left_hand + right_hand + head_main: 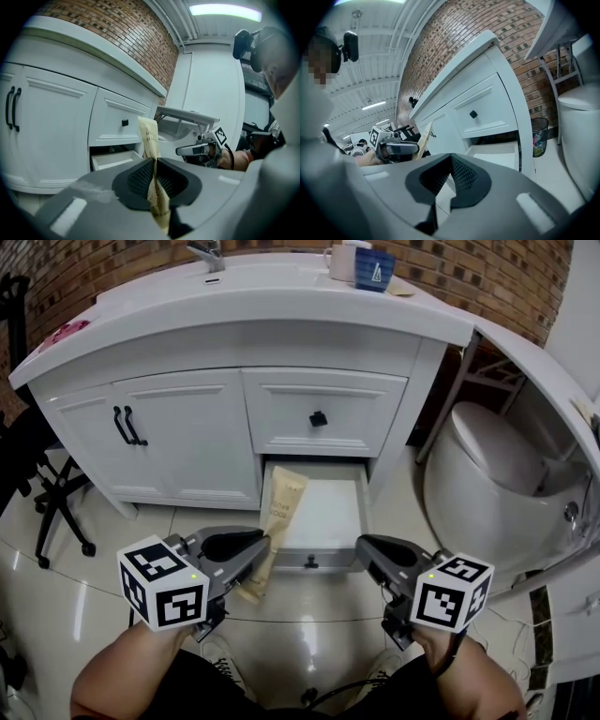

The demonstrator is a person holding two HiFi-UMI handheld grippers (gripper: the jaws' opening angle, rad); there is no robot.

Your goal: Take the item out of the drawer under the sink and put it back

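The lower drawer under the sink stands pulled open, its white bottom bare on the right. A tan paper packet with print on it stands tilted over the drawer's left side. My left gripper is shut on the packet's lower half. In the left gripper view the packet rises from between the pads, with the open drawer behind. My right gripper hangs at the drawer's front right corner, shut with nothing in it. Its jaws meet in the right gripper view, before the drawer.
The white vanity has a shut upper drawer with a black knob and double doors to the left. Cups stand on the counter. A toilet is at the right, a waste bin beside it, an office chair at the left.
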